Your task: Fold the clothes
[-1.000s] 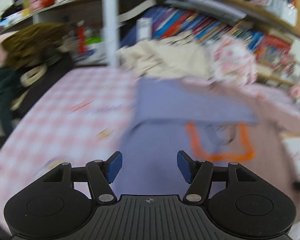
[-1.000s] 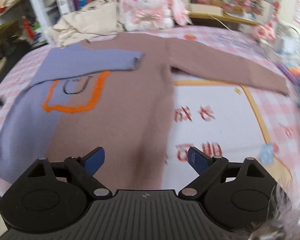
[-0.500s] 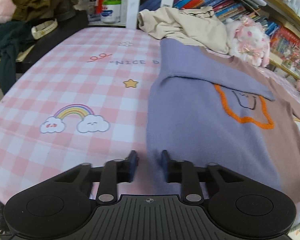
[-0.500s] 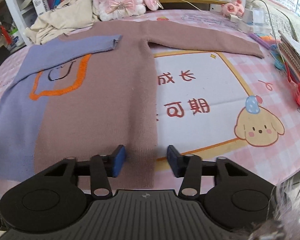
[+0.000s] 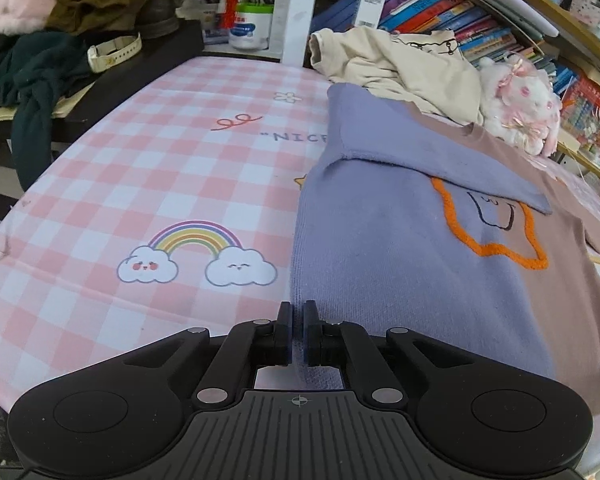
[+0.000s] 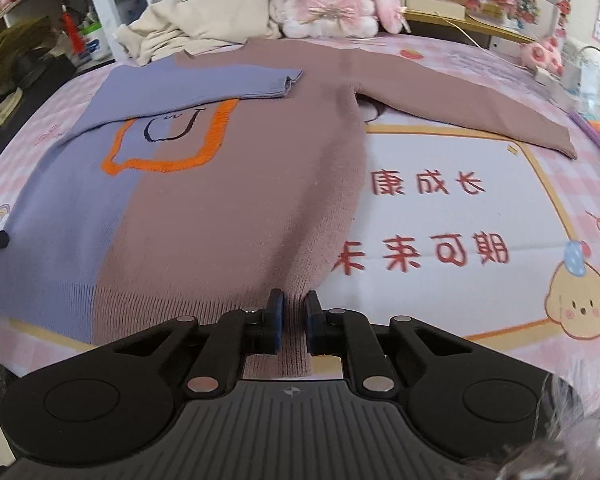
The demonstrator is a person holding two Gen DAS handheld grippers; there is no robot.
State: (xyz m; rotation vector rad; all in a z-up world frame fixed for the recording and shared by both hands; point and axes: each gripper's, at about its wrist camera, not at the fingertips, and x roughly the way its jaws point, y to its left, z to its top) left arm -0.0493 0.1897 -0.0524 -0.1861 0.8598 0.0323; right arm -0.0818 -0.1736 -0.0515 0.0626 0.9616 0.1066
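Both grippers, wide open a second ago, have descended to the sweater's (image 6: pixel 228 216) hem. Left gripper (image 5: pixel 297 330) now pinches the purple corner; right gripper (image 6: pixel 293 322) has clamped the brown corner.

A table covered by a pink checked cloth (image 5: pixel 148 168) is shown, printed with a rainbow between two clouds (image 5: pixel 196 254) at 9 o'clock and a puppy (image 6: pixel 580 304) at 3 o'clock. A lilac-and-mauve sweater (image 6: pixel 204 208) is laid flat at centre, one sleeve folded across its chest. At 12 o'clock, a crumpled cream garment (image 6: pixel 204 20) and a plush rabbit (image 6: pixel 328 0) are seen.
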